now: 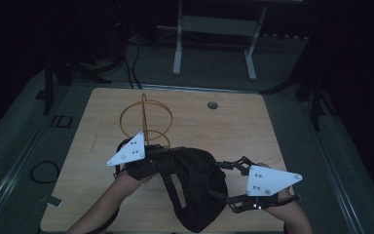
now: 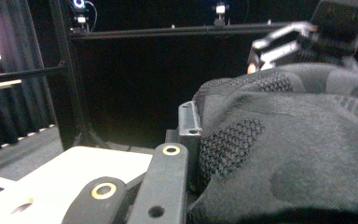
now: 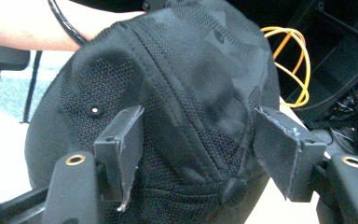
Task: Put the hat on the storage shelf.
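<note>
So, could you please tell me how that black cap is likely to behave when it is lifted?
The cap will probably flop: its mesh fabric folds and sags where it lies on the table. It is likely light for its size, being thin cloth. It shouldn't slip much, since the right claw straddles textured fabric near the top button.

Room: kept dark, black curtains (image 2: 9, 107) are hung.
Floor: grey carpet (image 1: 209, 68) is laid.
Furniture: wooden table (image 1: 233, 131); white desk frame (image 1: 214, 29) behind.
</note>
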A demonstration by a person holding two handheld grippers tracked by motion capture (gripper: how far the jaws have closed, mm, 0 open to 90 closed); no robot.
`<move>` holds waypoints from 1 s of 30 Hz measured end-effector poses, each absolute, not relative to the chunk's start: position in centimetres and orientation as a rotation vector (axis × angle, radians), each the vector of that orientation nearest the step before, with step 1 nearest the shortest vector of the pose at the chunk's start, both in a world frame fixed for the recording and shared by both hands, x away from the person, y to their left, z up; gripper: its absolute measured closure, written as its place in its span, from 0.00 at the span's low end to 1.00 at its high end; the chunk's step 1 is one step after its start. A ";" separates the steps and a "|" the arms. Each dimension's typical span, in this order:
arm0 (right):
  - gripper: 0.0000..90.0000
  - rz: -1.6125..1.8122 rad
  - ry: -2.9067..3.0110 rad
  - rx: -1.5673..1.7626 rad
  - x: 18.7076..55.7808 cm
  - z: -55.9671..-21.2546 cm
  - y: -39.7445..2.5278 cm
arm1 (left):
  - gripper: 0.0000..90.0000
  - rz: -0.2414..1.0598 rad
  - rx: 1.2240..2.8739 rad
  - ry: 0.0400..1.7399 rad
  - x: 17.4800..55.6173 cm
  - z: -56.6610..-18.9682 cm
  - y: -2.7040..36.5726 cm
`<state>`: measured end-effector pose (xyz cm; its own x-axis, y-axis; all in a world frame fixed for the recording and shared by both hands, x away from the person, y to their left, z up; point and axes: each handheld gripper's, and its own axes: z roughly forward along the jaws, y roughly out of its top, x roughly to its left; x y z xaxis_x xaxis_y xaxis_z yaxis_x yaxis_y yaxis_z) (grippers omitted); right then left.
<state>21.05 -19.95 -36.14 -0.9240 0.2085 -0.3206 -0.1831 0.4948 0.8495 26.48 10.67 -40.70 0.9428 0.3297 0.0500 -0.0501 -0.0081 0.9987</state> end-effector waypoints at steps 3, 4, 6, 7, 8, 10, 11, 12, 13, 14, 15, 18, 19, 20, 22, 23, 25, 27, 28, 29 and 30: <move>0.44 1.407 2.348 0.026 21.1 -36.3 -19.8 | 0.98 0.303 1.555 0.248 26.6 -40.6 10.7; 0.48 1.402 2.340 0.029 21.1 -36.4 -19.8 | 0.99 0.299 1.554 0.252 26.6 -40.6 10.7; 0.57 1.389 2.326 0.016 21.1 -36.6 -19.7 | 0.98 0.307 1.569 0.260 26.6 -40.7 10.7; 0.63 1.376 2.331 0.008 21.1 -36.6 -19.7 | 0.98 0.308 1.570 0.261 26.6 -40.7 10.7; 0.66 1.355 2.331 -0.001 21.0 -36.7 -19.5 | 0.98 0.309 1.571 0.264 26.6 -40.7 10.7; 0.75 1.326 2.338 -0.024 20.9 -36.9 -19.3 | 0.98 0.311 1.577 0.266 26.6 -40.7 10.7; 0.79 1.315 2.343 -0.031 20.8 -37.0 -19.3 | 0.98 0.316 1.580 0.267 26.6 -40.7 10.6; 0.84 1.308 2.346 -0.033 20.8 -37.0 -19.2 | 0.98 0.320 1.584 0.267 26.6 -40.7 10.6; 0.87 1.299 2.346 -0.038 20.8 -37.1 -19.2 | 0.98 0.320 1.590 0.268 26.6 -40.7 10.6; 0.89 1.289 2.345 -0.043 20.8 -37.1 -19.1 | 0.98 0.323 1.596 0.267 26.6 -40.7 10.5; 0.91 1.283 2.346 -0.039 20.8 -37.1 -19.1 | 0.98 0.328 1.599 0.267 26.6 -40.8 10.5; 0.96 1.298 2.337 -0.023 20.9 -37.2 -19.3 | 0.98 0.343 1.622 0.273 26.6 -40.8 10.5; 0.97 1.303 2.333 -0.019 20.9 -37.2 -19.4 | 0.98 0.360 1.633 0.271 26.6 -40.8 10.4; 0.97 1.309 2.332 -0.012 21.0 -37.2 -19.5 | 0.98 0.384 1.644 0.270 26.6 -40.9 10.3; 0.97 1.327 2.333 0.001 21.0 -37.2 -19.7 | 0.98 0.411 1.658 0.267 26.5 -40.9 10.2; 0.97 1.337 2.333 0.007 21.1 -37.1 -19.8 | 0.98 0.422 1.657 0.264 26.5 -40.9 10.2; 0.97 1.368 2.324 0.024 21.1 -37.1 -20.1 | 0.98 0.434 1.662 0.261 26.5 -40.9 10.1; 0.97 1.391 2.322 0.035 21.2 -37.0 -20.3 | 0.97 0.463 1.686 0.270 26.4 -40.8 9.9; 0.97 1.402 2.318 0.044 21.3 -37.0 -20.4 | 0.97 0.464 1.697 0.282 26.3 -40.7 9.8; 0.97 1.404 2.318 0.049 21.3 -37.0 -20.4 | 0.97 0.471 1.719 0.298 26.3 -40.5 9.7; 0.97 1.404 2.315 0.058 21.4 -37.0 -20.5 | 0.97 0.468 1.727 0.298 26.3 -40.4 9.7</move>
<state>21.38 -20.49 -36.99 -0.9068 0.2527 -0.3374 -0.1824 0.4864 0.8545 26.26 9.71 -40.44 0.8840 0.4445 0.1452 -0.0561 -0.2076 0.9766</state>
